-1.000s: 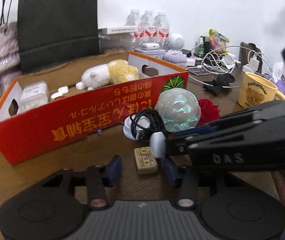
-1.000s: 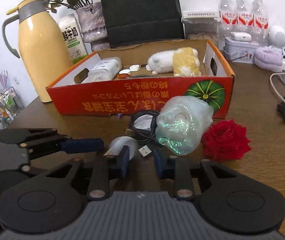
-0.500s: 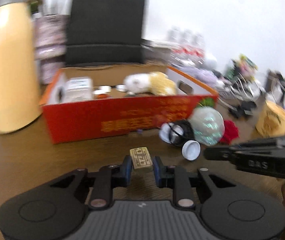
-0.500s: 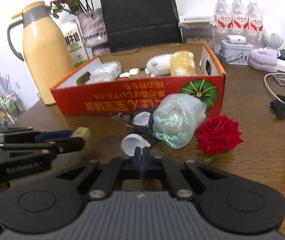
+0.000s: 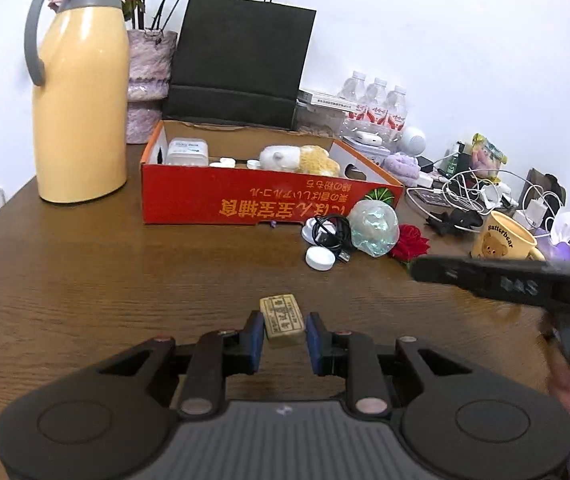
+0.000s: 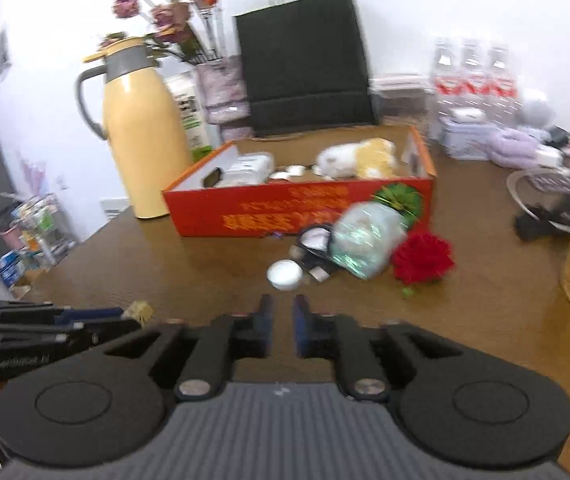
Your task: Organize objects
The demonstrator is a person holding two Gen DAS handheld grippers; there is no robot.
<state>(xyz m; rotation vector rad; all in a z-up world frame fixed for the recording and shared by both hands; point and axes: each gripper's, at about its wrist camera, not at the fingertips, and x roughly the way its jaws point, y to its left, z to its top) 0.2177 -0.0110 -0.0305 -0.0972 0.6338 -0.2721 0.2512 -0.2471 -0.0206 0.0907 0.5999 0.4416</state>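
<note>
The left claw is tilted downward over the table, and a small tan block is gripped between its blue pads, clear of the wood. The right claw is likewise angled down; its jaws are opening with nothing between them — a white cap lies just ahead. Further ahead of both, a red box holds a plush toy and a white container.

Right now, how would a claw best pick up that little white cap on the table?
Across its round rim, coming from above. The cap lies flat and low, with bare table in front; the cable crowds its far side.
</note>
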